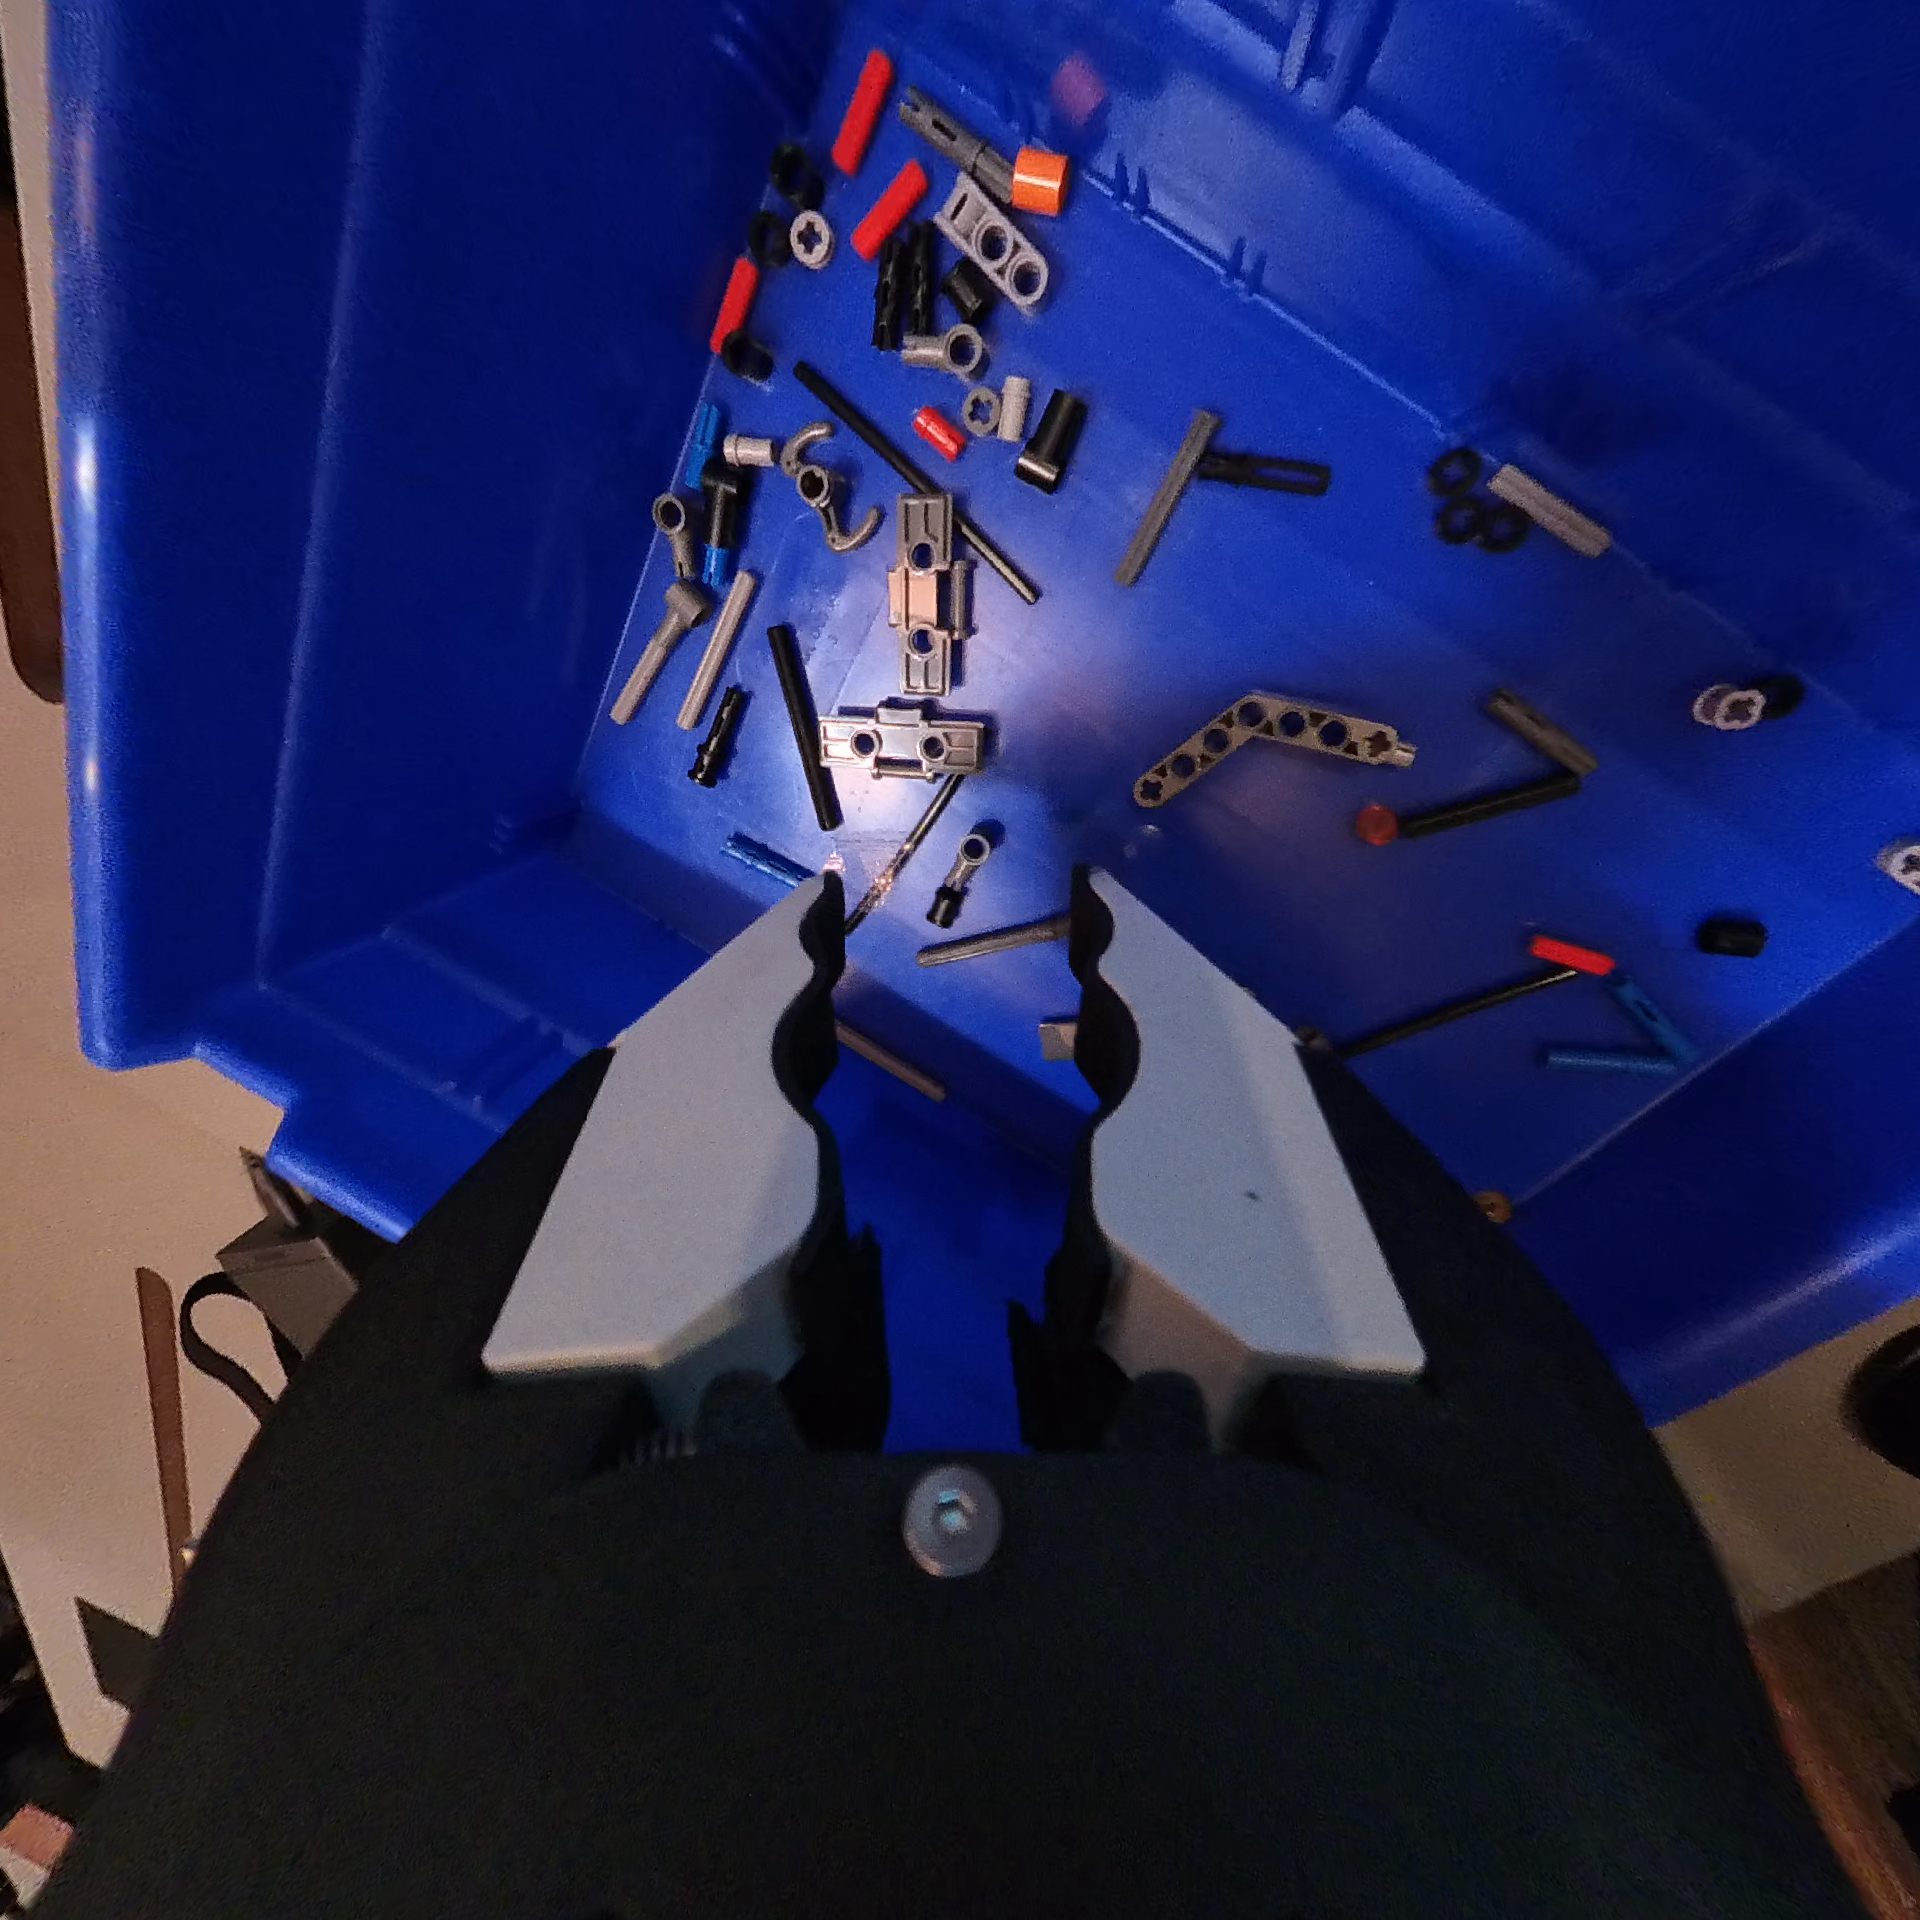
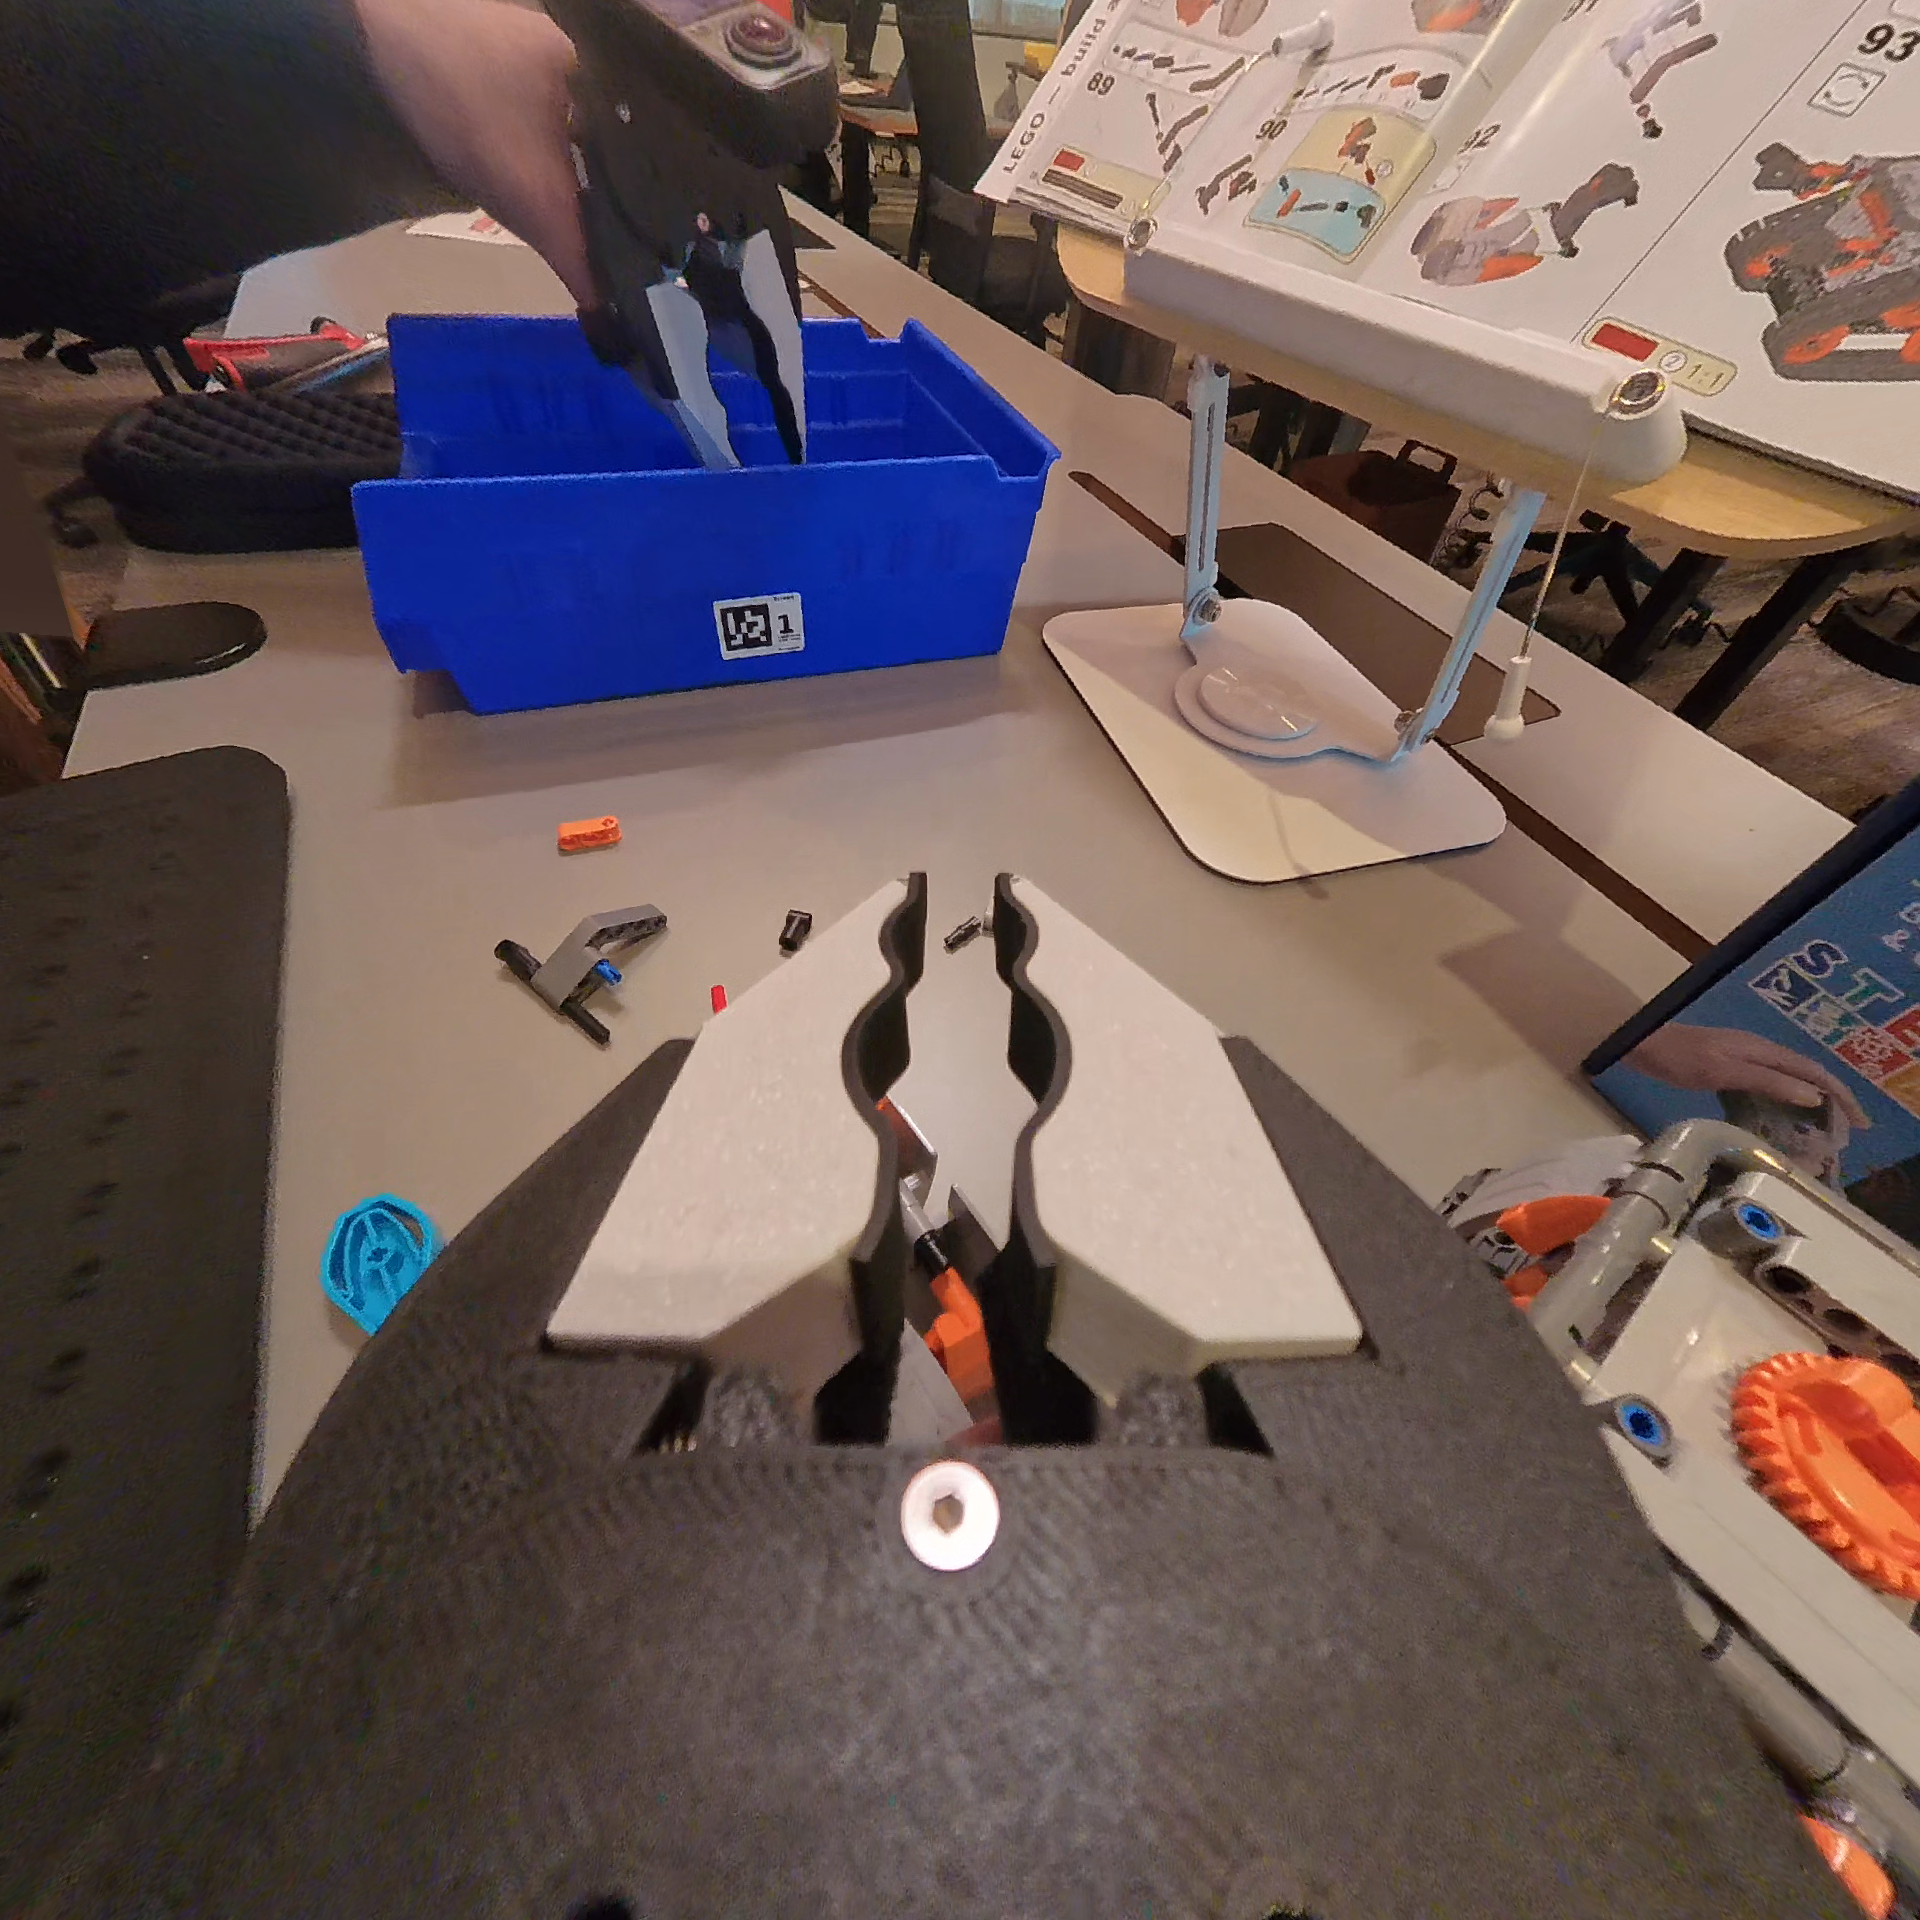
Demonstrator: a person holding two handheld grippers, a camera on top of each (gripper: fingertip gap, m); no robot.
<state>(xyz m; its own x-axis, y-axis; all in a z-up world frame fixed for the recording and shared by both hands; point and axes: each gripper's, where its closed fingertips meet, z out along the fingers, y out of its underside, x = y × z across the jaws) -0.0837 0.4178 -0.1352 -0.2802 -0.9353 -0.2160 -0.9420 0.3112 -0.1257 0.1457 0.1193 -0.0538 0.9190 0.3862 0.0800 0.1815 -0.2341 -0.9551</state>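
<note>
My left gripper (image 1: pixel 954 883) is open and empty inside a blue bin (image 1: pixel 436 623). It hangs just above the bin floor, where several small building-set parts lie. Nearest its tips are a small grey-and-black connector pin (image 1: pixel 964 871), a dark grey axle (image 1: pixel 992 940) and a grey plate with two holes (image 1: pixel 902 744). In the right wrist view the left gripper (image 2: pixel 743 436) reaches down into the bin (image 2: pixel 686 582). My right gripper (image 2: pixel 958 885) is low over the table, its tips a narrow gap apart. An orange-and-grey piece (image 2: pixel 951 1320) sits clamped between its fingers near their base.
Loose on the table are an orange beam (image 2: pixel 589 833), a grey angled beam on a black axle (image 2: pixel 582 961), black pins (image 2: pixel 795 928) and a blue round part (image 2: pixel 376 1259). A white stand (image 2: pixel 1299 748) holds an open booklet (image 2: pixel 1558 177). A grey-orange model (image 2: pixel 1766 1382) is at right and a black mat (image 2: pixel 125 1091) at left. The left gripper's tips are roughly 40 centimeters from the right gripper's. The small grey-and-black connector pin (image 1: pixel 964 871) is about 4 centimeters from my left fingertips and 40 centimeters from my right.
</note>
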